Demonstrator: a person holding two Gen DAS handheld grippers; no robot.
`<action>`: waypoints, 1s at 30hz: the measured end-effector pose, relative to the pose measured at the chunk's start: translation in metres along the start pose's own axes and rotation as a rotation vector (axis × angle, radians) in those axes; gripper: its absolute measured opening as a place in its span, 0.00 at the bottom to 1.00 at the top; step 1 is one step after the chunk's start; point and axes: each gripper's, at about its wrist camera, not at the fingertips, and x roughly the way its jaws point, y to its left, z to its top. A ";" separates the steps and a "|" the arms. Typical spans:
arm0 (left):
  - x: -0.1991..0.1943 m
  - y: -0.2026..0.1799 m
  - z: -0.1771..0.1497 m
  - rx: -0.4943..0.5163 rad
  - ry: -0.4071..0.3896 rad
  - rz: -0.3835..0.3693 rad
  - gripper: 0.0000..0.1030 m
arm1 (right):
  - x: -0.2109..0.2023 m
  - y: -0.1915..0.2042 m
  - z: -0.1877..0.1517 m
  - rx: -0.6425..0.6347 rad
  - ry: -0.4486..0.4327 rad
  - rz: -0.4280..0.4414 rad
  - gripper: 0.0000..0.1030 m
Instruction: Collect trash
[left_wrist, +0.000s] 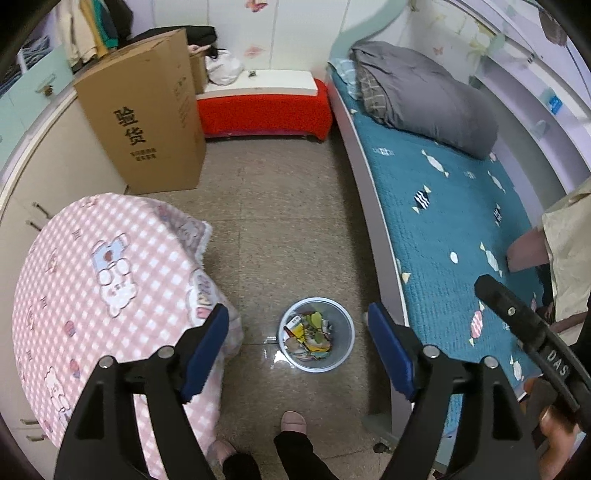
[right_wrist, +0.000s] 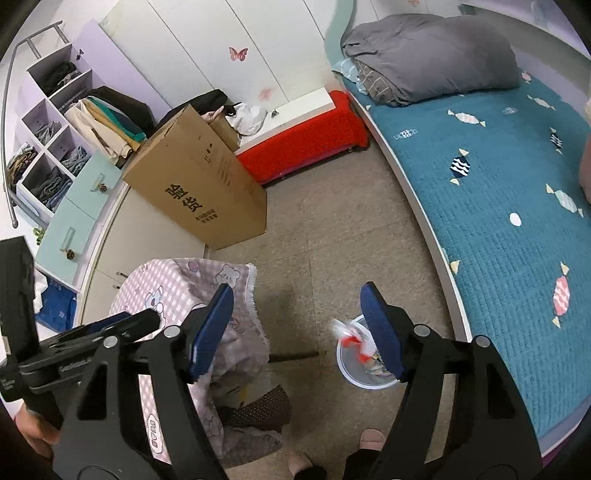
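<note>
A small grey trash bin (left_wrist: 341, 325) stands on the floor between the table and the bed, holding several colourful wrappers (left_wrist: 310, 334). My left gripper (left_wrist: 297, 341) is open and empty, high above the bin. In the right wrist view the bin (right_wrist: 345, 365) sits low, partly hidden by my right finger. A blurred white and red wrapper (right_wrist: 351, 336) is in the air just over the bin's rim, free of the fingers. My right gripper (right_wrist: 295, 326) is open and empty above the floor.
A round table with a pink checked cloth (left_wrist: 103, 280) is on the left. A bed with a teal cover (left_wrist: 454, 229) runs along the right. A tall cardboard box (left_wrist: 147, 118) and a red bench (left_wrist: 266, 110) stand at the back. The person's slippered feet (left_wrist: 293, 424) are at the bottom.
</note>
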 end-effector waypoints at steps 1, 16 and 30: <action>-0.004 0.003 -0.001 -0.004 -0.006 0.001 0.75 | -0.002 0.003 -0.001 -0.009 -0.002 0.004 0.69; -0.136 0.063 -0.069 -0.003 -0.218 0.027 0.81 | -0.104 0.117 -0.063 -0.163 -0.189 -0.079 0.71; -0.310 0.147 -0.205 0.147 -0.501 -0.008 0.91 | -0.258 0.241 -0.220 -0.191 -0.483 -0.168 0.80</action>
